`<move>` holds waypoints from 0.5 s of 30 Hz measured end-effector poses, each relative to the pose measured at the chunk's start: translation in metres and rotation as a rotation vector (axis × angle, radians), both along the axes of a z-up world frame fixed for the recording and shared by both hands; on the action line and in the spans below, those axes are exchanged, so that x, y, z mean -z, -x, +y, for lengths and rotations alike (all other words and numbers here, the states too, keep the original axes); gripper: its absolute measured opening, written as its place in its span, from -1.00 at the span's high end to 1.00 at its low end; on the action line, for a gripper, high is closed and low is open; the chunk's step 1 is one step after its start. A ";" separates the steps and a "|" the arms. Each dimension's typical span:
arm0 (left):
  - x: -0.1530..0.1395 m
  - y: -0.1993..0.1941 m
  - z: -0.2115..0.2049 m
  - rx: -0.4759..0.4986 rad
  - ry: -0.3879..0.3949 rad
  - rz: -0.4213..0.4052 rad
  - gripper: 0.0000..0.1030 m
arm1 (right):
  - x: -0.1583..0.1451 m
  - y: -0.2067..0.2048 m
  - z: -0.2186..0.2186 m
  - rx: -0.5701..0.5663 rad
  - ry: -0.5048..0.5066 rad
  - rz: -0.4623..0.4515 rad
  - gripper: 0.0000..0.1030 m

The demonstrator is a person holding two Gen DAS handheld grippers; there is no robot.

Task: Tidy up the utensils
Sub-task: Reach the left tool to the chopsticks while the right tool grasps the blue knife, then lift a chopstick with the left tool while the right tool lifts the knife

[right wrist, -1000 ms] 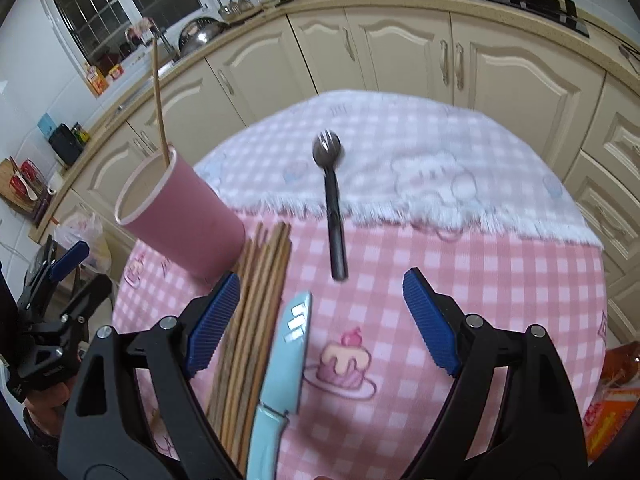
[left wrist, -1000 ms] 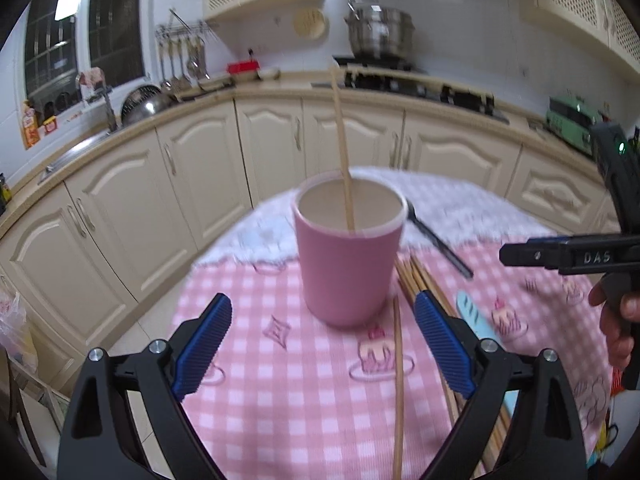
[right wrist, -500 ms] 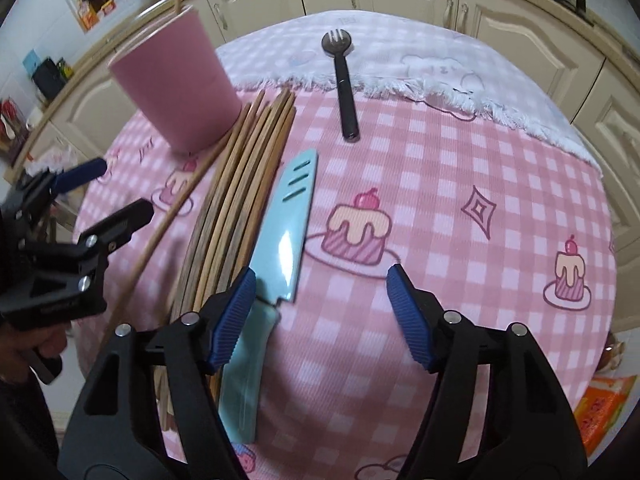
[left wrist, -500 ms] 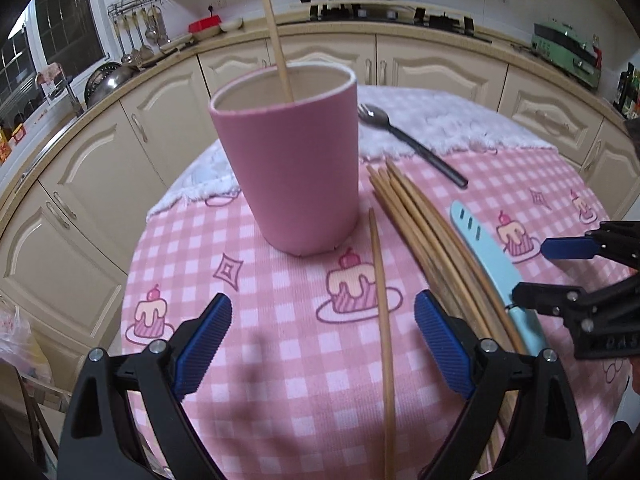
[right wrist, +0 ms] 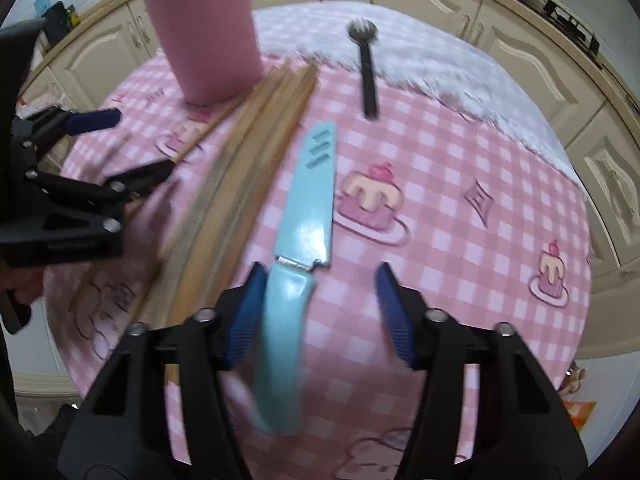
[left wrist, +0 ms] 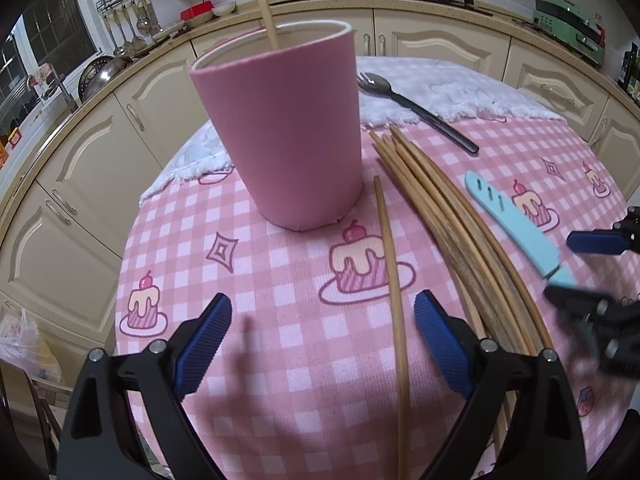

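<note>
A pink cup (left wrist: pixel 284 128) stands on the pink checked tablecloth (left wrist: pixel 280 320) with one chopstick (left wrist: pixel 262 0) in it. A single chopstick (left wrist: pixel 394 288) lies between my open left gripper's (left wrist: pixel 322 344) fingers. A bundle of chopsticks (left wrist: pixel 452 232) lies to its right. A light blue sheathed knife (right wrist: pixel 308 196) lies beside the bundle; its handle (right wrist: pixel 282 340) sits between the fingers of my open right gripper (right wrist: pixel 320 312), close to the left finger. A black-handled fork (right wrist: pixel 366 64) lies further back. The cup (right wrist: pixel 204 36) also shows in the right wrist view.
A white fringed cloth (left wrist: pixel 460 96) covers the far part of the round table. Cream kitchen cabinets (left wrist: pixel 80 152) and a counter curve around behind. The right gripper (left wrist: pixel 600 280) shows at the right edge of the left wrist view.
Both grippers have come down and forward toward the table. The right gripper has moved over the knife handle. The left gripper has closed in on the single chopstick.
</note>
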State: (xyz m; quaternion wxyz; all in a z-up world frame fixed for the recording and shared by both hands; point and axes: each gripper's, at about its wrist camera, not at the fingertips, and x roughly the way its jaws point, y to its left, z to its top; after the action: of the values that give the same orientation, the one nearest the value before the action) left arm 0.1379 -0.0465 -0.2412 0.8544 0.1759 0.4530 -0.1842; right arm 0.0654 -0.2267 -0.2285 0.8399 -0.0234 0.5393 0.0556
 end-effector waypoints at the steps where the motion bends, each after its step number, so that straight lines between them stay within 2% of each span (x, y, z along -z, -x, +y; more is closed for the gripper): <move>1: 0.001 -0.001 -0.001 0.002 -0.005 0.002 -0.76 | 0.000 0.000 -0.003 0.006 -0.007 0.007 0.03; 4: 0.003 -0.004 -0.006 0.012 -0.030 0.015 -0.74 | -0.002 -0.008 -0.010 0.030 -0.036 0.020 0.03; 7: 0.003 -0.010 -0.011 0.029 -0.029 0.051 -0.46 | -0.002 -0.021 -0.008 0.041 -0.051 0.021 0.03; 9: 0.001 -0.013 -0.017 0.055 -0.022 0.085 -0.15 | -0.001 -0.031 -0.003 0.041 -0.036 0.024 0.03; 10: 0.001 -0.014 -0.020 0.067 -0.022 0.098 -0.07 | 0.000 -0.035 0.000 0.036 -0.031 0.025 0.03; 11: 0.000 -0.015 -0.023 0.086 -0.022 0.113 0.12 | 0.000 -0.038 0.004 0.026 -0.017 0.026 0.03; 12: -0.001 -0.015 -0.026 0.106 -0.015 0.131 0.41 | 0.001 -0.041 0.008 0.008 0.008 0.018 0.11; 13: -0.001 -0.015 -0.028 0.126 -0.001 0.151 0.55 | 0.000 -0.042 0.010 -0.002 0.010 0.013 0.39; 14: -0.001 -0.014 -0.031 0.144 0.007 0.166 0.78 | 0.000 -0.042 0.011 -0.007 0.004 0.013 0.48; 15: -0.001 -0.012 -0.034 0.154 -0.003 0.163 0.88 | -0.001 -0.042 0.012 -0.019 0.008 0.010 0.48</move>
State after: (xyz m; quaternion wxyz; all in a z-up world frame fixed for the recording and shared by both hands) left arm 0.1501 -0.0801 -0.2399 0.7977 0.1957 0.5065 -0.2625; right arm 0.1073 -0.2149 -0.2279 0.8365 -0.0318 0.5437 0.0614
